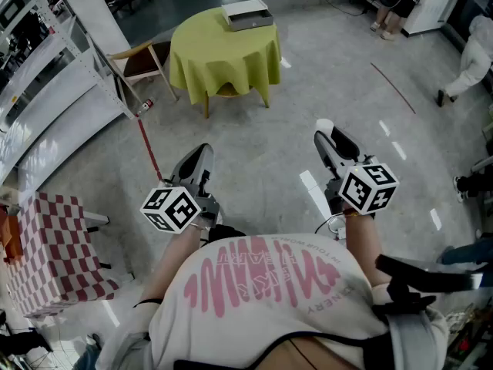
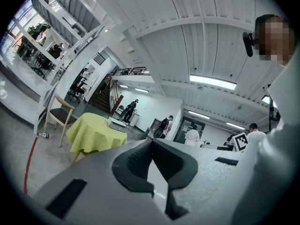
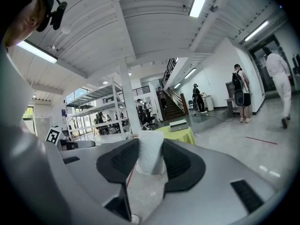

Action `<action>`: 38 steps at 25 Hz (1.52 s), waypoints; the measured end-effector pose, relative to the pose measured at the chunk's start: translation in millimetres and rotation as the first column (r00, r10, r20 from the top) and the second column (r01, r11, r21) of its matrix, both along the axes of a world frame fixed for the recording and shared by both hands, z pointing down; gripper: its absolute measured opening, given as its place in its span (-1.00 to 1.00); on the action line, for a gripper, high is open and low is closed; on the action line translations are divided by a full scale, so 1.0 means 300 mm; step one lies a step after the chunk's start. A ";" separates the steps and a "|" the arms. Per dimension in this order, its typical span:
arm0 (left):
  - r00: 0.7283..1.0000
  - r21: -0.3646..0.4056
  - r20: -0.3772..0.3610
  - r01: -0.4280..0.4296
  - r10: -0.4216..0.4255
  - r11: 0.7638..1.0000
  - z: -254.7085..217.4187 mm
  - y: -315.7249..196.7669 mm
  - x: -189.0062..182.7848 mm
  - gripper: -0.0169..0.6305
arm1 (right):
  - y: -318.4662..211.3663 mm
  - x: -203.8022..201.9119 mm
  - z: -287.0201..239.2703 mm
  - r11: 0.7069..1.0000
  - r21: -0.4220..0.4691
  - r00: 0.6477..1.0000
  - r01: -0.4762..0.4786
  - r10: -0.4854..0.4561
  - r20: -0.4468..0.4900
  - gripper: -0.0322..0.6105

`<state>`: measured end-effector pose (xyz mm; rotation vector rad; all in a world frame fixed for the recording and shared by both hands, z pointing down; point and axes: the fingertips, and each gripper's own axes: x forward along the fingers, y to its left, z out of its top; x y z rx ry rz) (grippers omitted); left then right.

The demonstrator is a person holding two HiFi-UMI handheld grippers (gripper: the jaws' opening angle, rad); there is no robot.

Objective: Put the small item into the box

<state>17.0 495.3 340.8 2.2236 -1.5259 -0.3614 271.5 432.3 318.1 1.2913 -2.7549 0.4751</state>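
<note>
Carry step: your right gripper (image 1: 329,137) pinches the item (image 3: 151,153), left gripper (image 2: 152,143) jaws together, empty; next, walk it to the box (image 1: 248,15) on the table (image 1: 223,56).

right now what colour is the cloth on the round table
Yellow-green. The tablecloth shows best in the head view.

1. The left tongs (image 1: 202,154) and right tongs (image 1: 330,137) are being held out over the grey floor (image 1: 262,145), well apart.
2. A small white item (image 1: 324,126) is being gripped at the right tongs' tip.
3. A flat box (image 1: 248,15) is being carried at the far edge of a round, yellow-green tabletop (image 1: 223,56).
4. A wooden chair (image 1: 142,60) is being kept just beside it.
</note>
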 end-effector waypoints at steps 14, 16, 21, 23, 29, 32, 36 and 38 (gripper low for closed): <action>1.000 0.006 0.005 -0.009 0.009 1.000 -0.011 -0.004 0.039 -0.93 | 0.000 0.045 0.018 1.000 -0.005 1.000 -0.007 0.007 -0.023 -0.39; 1.000 0.001 0.008 -0.010 0.010 1.000 -0.002 -0.004 0.039 -0.93 | -0.008 0.050 0.027 1.000 -0.013 1.000 -0.012 0.011 -0.013 -0.39; 1.000 -0.039 0.007 0.001 0.000 0.999 0.058 -0.025 0.014 -0.93 | -0.029 0.045 0.083 0.998 -0.066 1.000 -0.006 0.007 0.005 -0.39; 1.000 -0.057 0.004 0.000 0.000 0.998 0.084 -0.042 0.004 -0.93 | -0.047 0.046 0.107 0.996 -0.089 1.000 -0.009 0.010 0.001 -0.39; 1.000 -0.097 0.008 0.000 0.000 0.995 0.158 -0.134 -0.077 -0.93 | -0.129 -0.003 0.162 0.993 -0.115 0.999 -0.017 0.012 -0.044 -0.39; 1.000 -0.111 -0.002 -0.014 0.014 0.994 0.182 -0.240 -0.110 -0.93 | -0.211 -0.039 0.174 0.991 -0.127 0.998 -0.027 0.020 -0.057 -0.39; 0.998 -0.091 -0.002 -0.059 0.059 0.994 0.142 -0.414 -0.131 -0.93 | -0.343 -0.109 0.152 0.992 -0.122 0.998 -0.023 0.016 -0.061 -0.39; 0.997 -0.078 -0.001 -0.083 0.083 0.994 0.112 -0.498 -0.146 -0.93 | -0.411 -0.146 0.141 0.992 -0.122 0.998 -0.030 0.023 -0.057 -0.39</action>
